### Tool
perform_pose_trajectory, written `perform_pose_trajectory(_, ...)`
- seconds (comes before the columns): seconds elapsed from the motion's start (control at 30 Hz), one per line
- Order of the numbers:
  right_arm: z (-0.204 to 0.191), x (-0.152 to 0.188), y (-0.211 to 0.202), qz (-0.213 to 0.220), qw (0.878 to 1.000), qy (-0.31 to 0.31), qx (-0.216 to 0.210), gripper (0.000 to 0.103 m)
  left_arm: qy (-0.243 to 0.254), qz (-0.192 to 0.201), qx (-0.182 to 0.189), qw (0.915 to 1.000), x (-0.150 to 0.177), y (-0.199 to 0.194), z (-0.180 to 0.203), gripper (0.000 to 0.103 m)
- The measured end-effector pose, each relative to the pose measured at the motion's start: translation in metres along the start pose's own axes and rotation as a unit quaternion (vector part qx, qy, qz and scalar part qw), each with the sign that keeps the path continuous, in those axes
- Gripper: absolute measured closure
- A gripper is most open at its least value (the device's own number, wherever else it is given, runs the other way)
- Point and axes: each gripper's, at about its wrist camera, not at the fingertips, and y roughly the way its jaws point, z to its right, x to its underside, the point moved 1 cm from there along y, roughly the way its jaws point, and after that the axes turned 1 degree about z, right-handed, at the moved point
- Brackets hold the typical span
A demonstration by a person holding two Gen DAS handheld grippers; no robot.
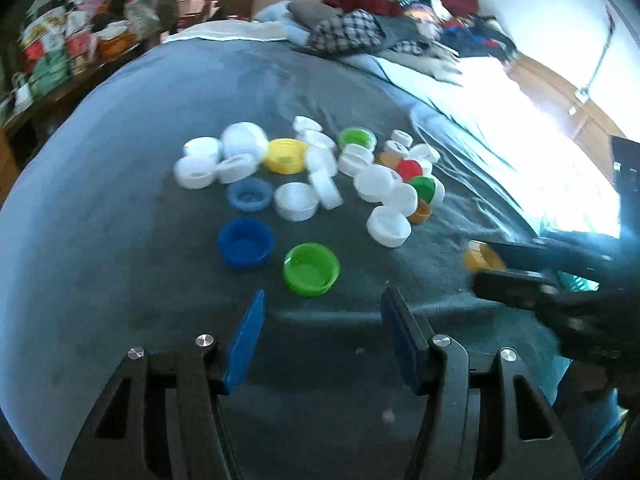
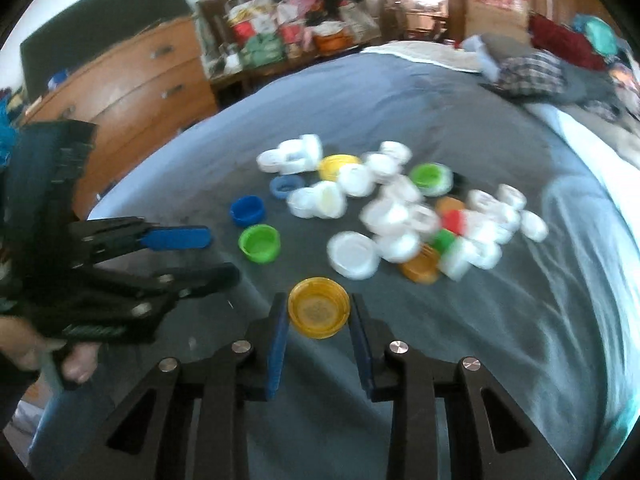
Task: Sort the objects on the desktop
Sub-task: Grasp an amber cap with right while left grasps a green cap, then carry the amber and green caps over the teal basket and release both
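Grey-blue bedding (image 1: 120, 208) fills the left wrist view, with a heap of clothes (image 1: 360, 28) at its far edge and a cluttered shelf at the far left. The left gripper (image 1: 322, 300) stands wide open just above the cloth, its blue pads (image 1: 246, 340) well apart and holding nothing. Just ahead of it lies a green cap (image 1: 311, 269), hollow side up, with a dark blue cap (image 1: 245, 248) beside it, also hollow side up. Farther on sits the scattered pile of caps (image 1: 312, 168), mostly white, with a yellow cap (image 1: 285, 155), a red one and more green ones mixed in. At the right edge the right gripper (image 1: 490, 262) comes in blurred, closed around an amber cap (image 1: 476, 258), most of which is hidden behind the dark fingers. Bright glare washes out the bedding at the right.

Across the same bedding (image 2: 520, 340) in the right wrist view, a wooden dresser (image 2: 132, 80) stands at the left and the clothes (image 2: 532, 68) lie at the far right. The right gripper (image 2: 319, 308) grips the amber cap (image 2: 319, 306) between its blue pads (image 2: 278, 344), the cap's hollow side facing the camera and its round face tilted slightly. The pile (image 2: 400, 208) beyond is smeared by motion, so single white caps are hard to tell apart. At the left the left gripper (image 2: 208, 254) shows side-on, jaws apart and empty, near the green cap (image 2: 259, 244) and the dark blue cap (image 2: 248, 210). The left hand (image 2: 60, 356) on its handle is cut off by the frame edge.
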Motion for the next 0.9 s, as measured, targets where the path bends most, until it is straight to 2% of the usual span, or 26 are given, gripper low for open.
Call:
perform_pose_trajectory(0.17, 0.022, 0.018, -0.016, -0.003, 0.999, 0.032, 0.01, 0.071, 0.002, 0.0, -0.001, 1.0, -0.01, 0.012, 0.003, 0.051)
perform_pose_trajectory(0.23, 0.026, 0.021, -0.018, -0.001, 0.999, 0.039, 0.012, 0.071, 0.006, 0.0, -0.017, 0.9998, -0.011, 0.015, 0.004, 0.067)
perform_pose_trajectory(0.27, 0.026, 0.022, -0.02, 0.001, 0.999, 0.041, 0.012, 0.071, 0.002, 0.0, -0.024, 0.9997, -0.011, 0.015, 0.003, 0.078)
perform_pose_trajectory(0.57, 0.021, 0.018, -0.044, 0.032, 0.999, 0.036, 0.008, 0.071, -0.022, 0.024, -0.03, 0.999, -0.004, -0.012, 0.015, 0.078)
perform_pose_trajectory(0.67, 0.019, 0.016, -0.064, 0.048, 0.998, 0.029, 0.022, 0.071, -0.018, 0.05, -0.03, 0.9982, -0.011, -0.037, 0.034, 0.078)
perform_pose_trajectory(0.9, 0.034, 0.017, -0.123, 0.085, 0.994, 0.045, 0.059, 0.071, 0.011, 0.083, -0.033, 0.996, -0.036, -0.077, 0.093, 0.078)
